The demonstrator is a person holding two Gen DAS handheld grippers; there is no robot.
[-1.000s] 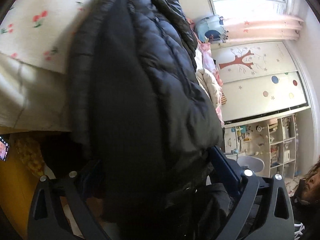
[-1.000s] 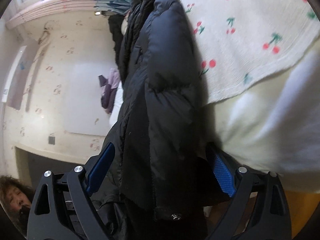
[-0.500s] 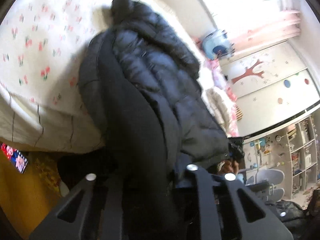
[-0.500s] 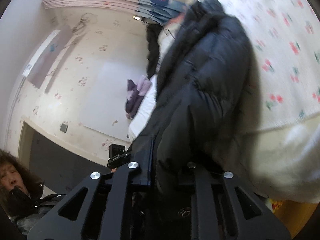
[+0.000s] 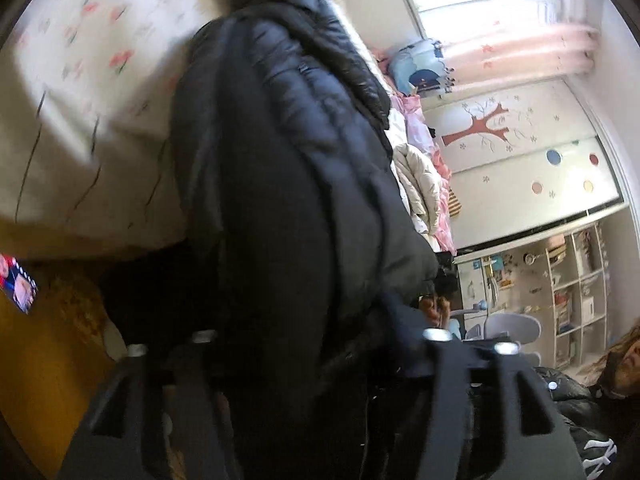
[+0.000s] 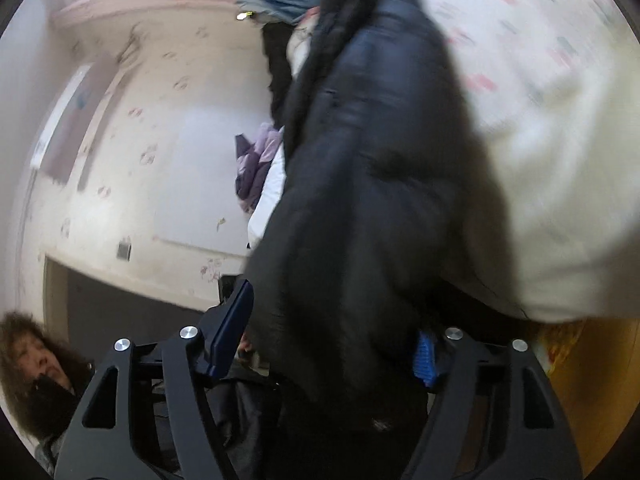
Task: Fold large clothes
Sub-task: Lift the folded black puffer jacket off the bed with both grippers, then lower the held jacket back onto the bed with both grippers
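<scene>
Here the black padded jacket [image 5: 288, 184] lies lengthwise on the bed, running straight ahead of both tools, with its near end hanging over the bed's edge and down between each tool's fingers. It looks already doubled along its length into a long, thick strip, sides brought together; I judge that first lengthwise fold done. Still left, by my reading, is bringing the near end up and over toward the far end to shorten the strip, then tidying the bundle.

The left tool [image 5: 292, 344] has its jaws opening, roughly mid-wide, with the jacket's hem bulging between them; blur and dark cloth hide whether the pads press on it, so I cannot tell if it has a grip. The right tool [image 6: 324, 344] is opening too. Its blue left pad [image 6: 230, 332] stands just clear of the cloth, while the right pad is half buried behind the fabric, so the jacket sits between the jaws but does not look pinched.

Beyond the jacket, on the outer side of each tool, spreads the bedspread [image 5: 92, 60], white with small red flowers. A heap of other clothes [image 5: 420, 184] lies further along the bed, on the left tool's inner side.
</scene>
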